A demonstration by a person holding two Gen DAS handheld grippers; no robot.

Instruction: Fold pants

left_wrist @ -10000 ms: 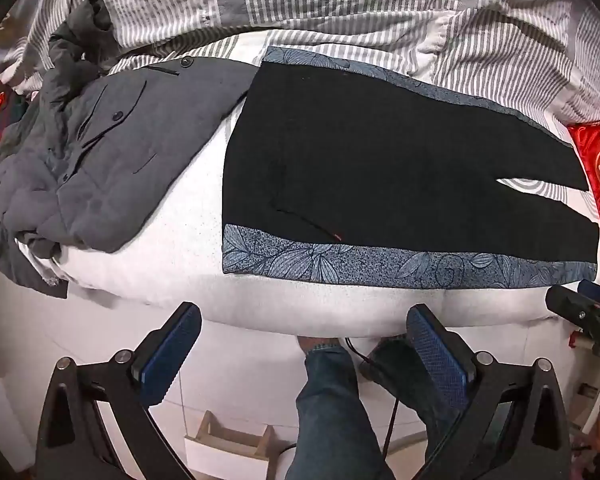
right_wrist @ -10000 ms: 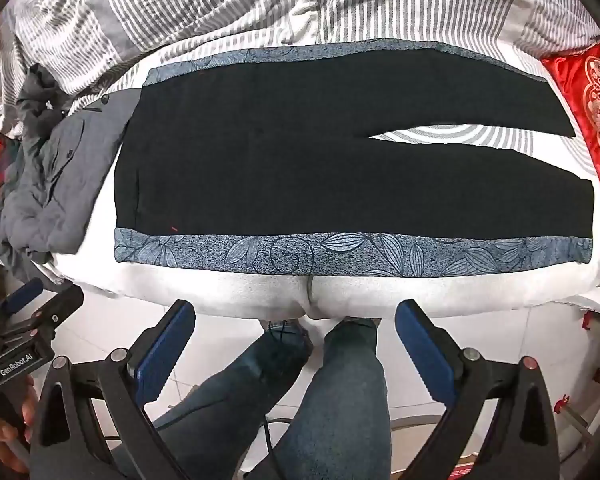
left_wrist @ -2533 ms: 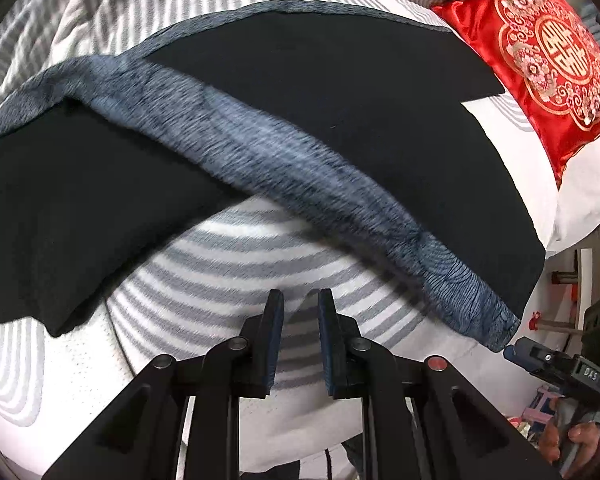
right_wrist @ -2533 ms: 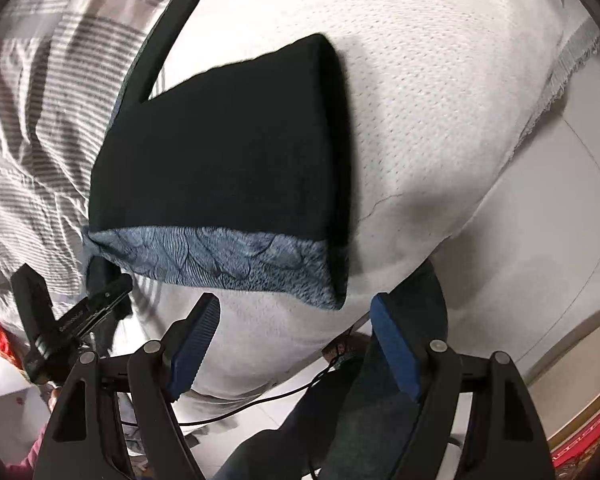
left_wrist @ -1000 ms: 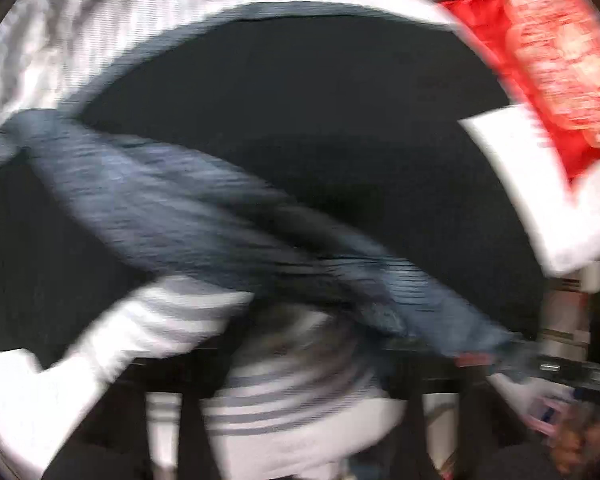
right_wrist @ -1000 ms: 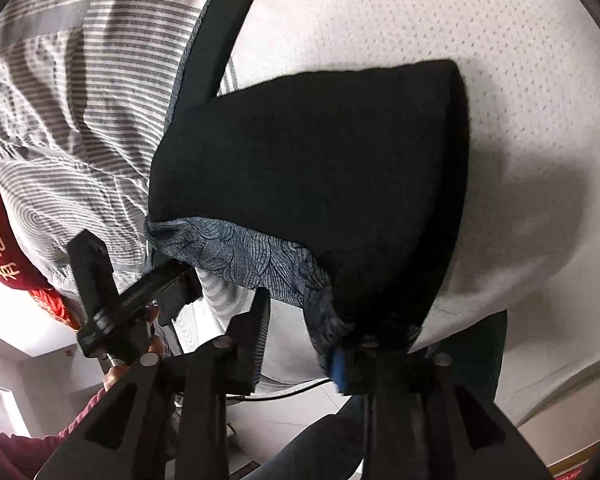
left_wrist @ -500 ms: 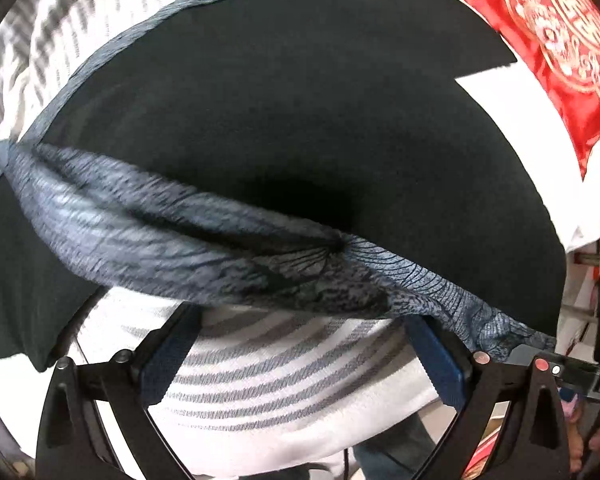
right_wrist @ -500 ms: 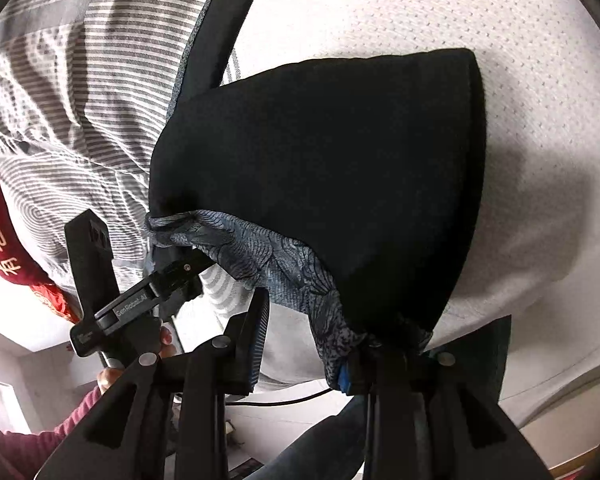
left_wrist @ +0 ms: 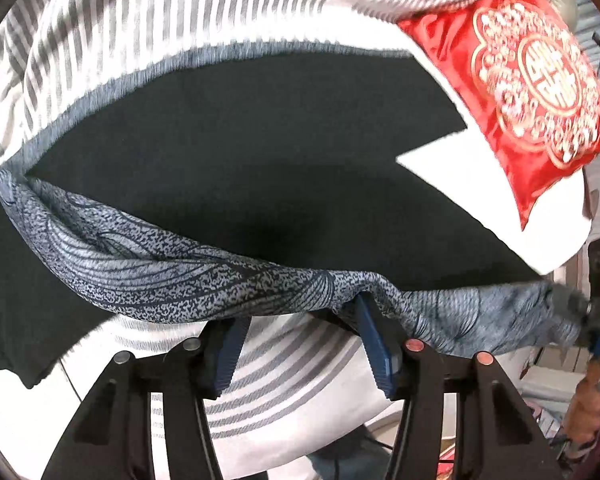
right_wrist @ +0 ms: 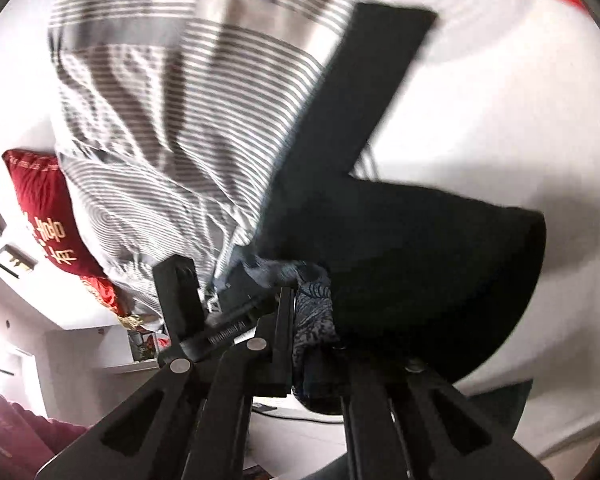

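Here, the black fabric pants with a grey-blue leaf-patterned side band [left_wrist: 204, 280] were seen spread across the middle of the left wrist frame, lying on the white bed with grey-striped bedding [left_wrist: 112, 32]. The patterned band was lifted into a taut ridge that ran from the left edge to the lower right of that frame. The left gripper [left_wrist: 300, 340] was seen at the lower centre, its jaws closing, with the band draped between the blue-padded fingers [left_wrist: 374, 340]; the right-hand pad touched the cloth, while a gap showed at the other pad, so no firm pinch could be read. A red satin cushion with gold embroidery [left_wrist: 540, 92] lay at the upper right, just beside the end of one pant leg.

In the right wrist frame, the pants [right_wrist: 420, 248] filled the centre and lower right, one black leg reaching toward the upper centre. The right gripper [right_wrist: 312, 336] was seen at the lower centre, clamped tight on a bunched end of the patterned band. The left gripper [right_wrist: 204, 320] appeared just to its left, blurred. A dark red sleeve [right_wrist: 16, 436] was visible at the lower left corner.
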